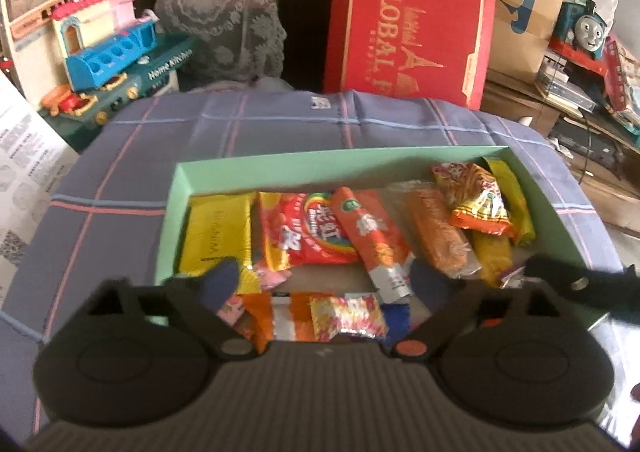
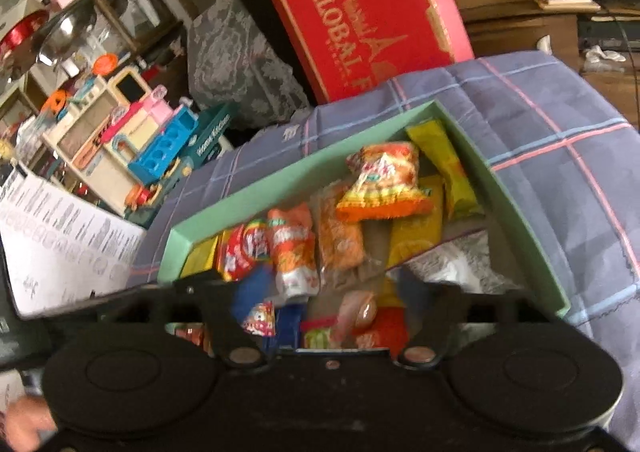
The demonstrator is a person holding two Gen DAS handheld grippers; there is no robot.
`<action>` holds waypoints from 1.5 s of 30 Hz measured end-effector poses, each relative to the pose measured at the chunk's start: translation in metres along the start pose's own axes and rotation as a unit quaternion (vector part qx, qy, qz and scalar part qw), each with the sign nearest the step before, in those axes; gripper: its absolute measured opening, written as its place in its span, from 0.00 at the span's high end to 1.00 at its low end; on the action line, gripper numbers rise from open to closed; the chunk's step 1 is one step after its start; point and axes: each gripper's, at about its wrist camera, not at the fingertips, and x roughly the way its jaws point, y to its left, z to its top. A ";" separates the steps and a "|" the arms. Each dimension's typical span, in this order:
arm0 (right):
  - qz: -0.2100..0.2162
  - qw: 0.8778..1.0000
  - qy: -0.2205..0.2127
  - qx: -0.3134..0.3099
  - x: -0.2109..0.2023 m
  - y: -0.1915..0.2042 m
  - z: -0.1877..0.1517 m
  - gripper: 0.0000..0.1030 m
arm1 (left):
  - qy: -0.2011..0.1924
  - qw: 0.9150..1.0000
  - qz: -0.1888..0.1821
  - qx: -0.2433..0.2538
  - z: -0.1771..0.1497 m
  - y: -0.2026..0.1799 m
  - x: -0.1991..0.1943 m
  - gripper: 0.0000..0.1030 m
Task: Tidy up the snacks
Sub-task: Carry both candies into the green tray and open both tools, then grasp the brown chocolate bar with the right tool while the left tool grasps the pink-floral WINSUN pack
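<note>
A shallow green box point(image 1: 340, 155) lies on a plaid cloth and holds several snacks. From left to right they are a yellow packet point(image 1: 216, 232), a red candy bag point(image 1: 304, 232), an orange-and-white stick packet point(image 1: 372, 240), an orange wafer in clear wrap point(image 1: 436, 232) and an orange noodle-snack bag point(image 1: 476, 199). Small wrapped candies point(image 1: 348, 318) lie at the front. My left gripper point(image 1: 326, 284) hangs open over the front of the box, holding nothing. In the right wrist view my right gripper point(image 2: 332, 292) is open above the same green box point(image 2: 280, 179), near the noodle-snack bag point(image 2: 384, 179) and a silvery bag point(image 2: 452, 264).
The blue-grey plaid cloth point(image 1: 280, 123) covers the surface around the box. Behind it stand a red gift box point(image 1: 408, 23), a toy kitchen point(image 1: 100, 51) and a toy train point(image 1: 584, 31). A printed paper sheet point(image 2: 60, 236) lies at the left. A hand point(image 2: 24, 424) shows at the lower left.
</note>
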 end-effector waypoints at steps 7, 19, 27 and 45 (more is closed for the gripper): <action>-0.014 1.000 -0.009 0.000 -0.010 -0.009 -0.007 0.00 | 0.017 1.000 -0.009 0.019 -0.019 -0.012 -0.003 0.00; -0.030 0.999 -0.013 0.014 -0.048 -0.032 -0.028 0.00 | 0.016 0.998 -0.037 0.057 -0.044 -0.049 -0.037 0.00; -0.048 0.998 -0.024 0.039 -0.078 -0.063 -0.045 0.00 | 0.014 0.992 -0.064 0.105 -0.068 -0.078 -0.053 0.00; -0.094 0.994 0.010 0.054 -0.071 -0.119 -0.084 0.19 | 0.052 0.978 -0.108 0.173 -0.120 -0.130 -0.017 0.00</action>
